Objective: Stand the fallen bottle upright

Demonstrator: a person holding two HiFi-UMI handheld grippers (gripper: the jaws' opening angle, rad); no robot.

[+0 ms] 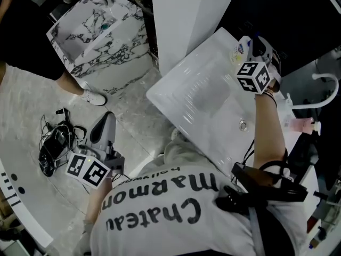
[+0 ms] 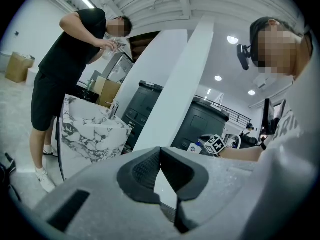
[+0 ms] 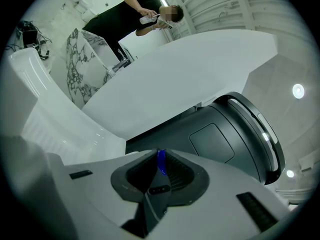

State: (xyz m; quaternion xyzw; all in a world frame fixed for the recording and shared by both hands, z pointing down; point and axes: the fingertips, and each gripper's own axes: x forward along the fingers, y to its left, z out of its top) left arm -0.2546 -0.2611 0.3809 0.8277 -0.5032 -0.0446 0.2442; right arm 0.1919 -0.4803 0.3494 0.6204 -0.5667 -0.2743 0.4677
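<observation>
A small white bottle (image 1: 239,50) with a blue label sits at the far corner of the white basin top (image 1: 202,100). In the left gripper view the bottle (image 2: 196,147) shows far off beside the right gripper's marker cube (image 2: 216,144). My right gripper (image 1: 254,42) is right against it. In the right gripper view its jaws (image 3: 160,160) are nearly closed on a thin blue part (image 3: 161,161), seemingly of the bottle; the rest of the bottle is hidden. My left gripper (image 1: 104,129) hangs low at my left side over the floor, its pads (image 2: 145,171) together with nothing between them.
A marble washstand (image 1: 101,36) stands at the upper left, with another person's shoe (image 1: 93,96) beside it. Cables and dark gear (image 1: 56,143) lie on the floor. A white faucet (image 1: 325,87) and a drain (image 1: 243,125) are on the basin. A dark grey bin (image 3: 235,134) stands behind it.
</observation>
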